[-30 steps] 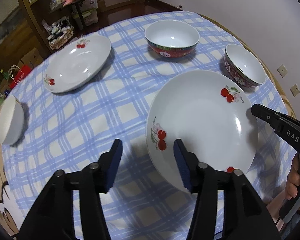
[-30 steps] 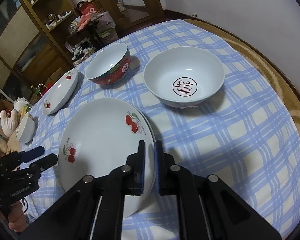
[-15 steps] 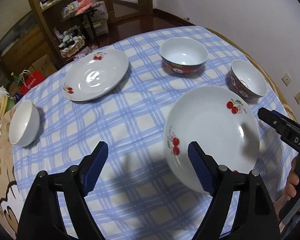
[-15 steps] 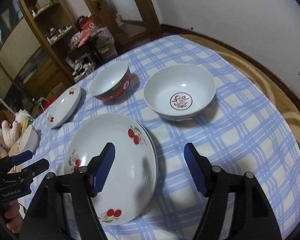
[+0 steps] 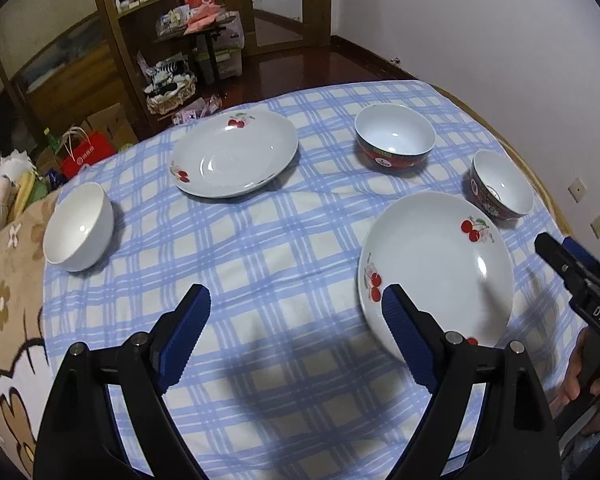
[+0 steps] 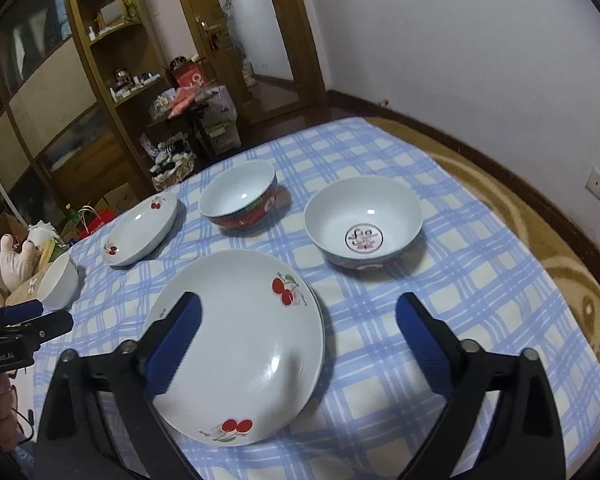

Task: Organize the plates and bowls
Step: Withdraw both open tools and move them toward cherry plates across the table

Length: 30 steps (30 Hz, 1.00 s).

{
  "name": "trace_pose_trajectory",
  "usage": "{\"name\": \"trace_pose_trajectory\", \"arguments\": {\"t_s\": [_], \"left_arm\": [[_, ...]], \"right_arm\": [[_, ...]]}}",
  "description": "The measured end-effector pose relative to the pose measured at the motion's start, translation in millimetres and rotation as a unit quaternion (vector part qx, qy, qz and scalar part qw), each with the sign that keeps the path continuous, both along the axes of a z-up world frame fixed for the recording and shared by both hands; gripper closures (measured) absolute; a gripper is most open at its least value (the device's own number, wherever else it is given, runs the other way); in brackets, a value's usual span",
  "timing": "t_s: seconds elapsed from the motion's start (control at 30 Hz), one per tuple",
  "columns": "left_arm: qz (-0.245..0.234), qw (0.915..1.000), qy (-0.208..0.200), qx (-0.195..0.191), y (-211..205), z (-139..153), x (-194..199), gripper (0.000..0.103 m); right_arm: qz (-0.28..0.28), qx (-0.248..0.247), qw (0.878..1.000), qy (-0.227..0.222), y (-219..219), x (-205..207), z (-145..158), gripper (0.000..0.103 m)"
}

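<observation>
Checked tablecloth bears scattered plates and bowls.

A plain white wall runs along the right, meeting a dark wooden skirting board; two pale wall sockets sit low on it; the floor is dark, glossy reddish wood; a tall wooden shelf unit with glazed panels stands at the left, cluttered with small items; a wooden door frame opens behind; a red paper bag and cardboard boxes sit on the floor.
</observation>
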State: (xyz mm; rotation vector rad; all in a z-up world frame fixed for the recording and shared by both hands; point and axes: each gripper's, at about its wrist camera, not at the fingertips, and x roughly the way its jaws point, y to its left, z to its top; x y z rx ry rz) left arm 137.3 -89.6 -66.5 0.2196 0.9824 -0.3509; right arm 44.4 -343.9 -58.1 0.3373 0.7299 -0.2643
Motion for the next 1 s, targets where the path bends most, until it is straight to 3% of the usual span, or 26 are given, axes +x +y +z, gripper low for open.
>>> {"name": "trace_pose_trajectory", "arguments": {"t_s": [0.3, 0.6, 0.83, 1.0], "left_arm": [[-0.004, 0.9996, -0.013, 0.027, 5.3, 2.9, -15.0, 0.017], [0.004, 0.9997, -0.007, 0.023, 12.9, 10.8, -14.7, 0.017], [0.017, 0.9997, 0.007, 0.013, 25.7, 25.2, 5.6, 0.017], [0.037, 0.9984, -0.012, 0.041, 34.1, 38.7, 25.8, 0.017]], "right_arm": [[0.014, -0.023, 0.999, -0.019, 11.3, -3.3, 8.2, 0.0], [0.059, -0.037, 0.997, -0.029, 29.6, -2.6, 18.9, 0.0], [0.09, -0.024, 0.995, -0.025, 43.7, 15.5, 34.0, 0.0], [0.111, -0.016, 0.993, -0.024, 55.4, 40.0, 48.8, 0.0]]}}
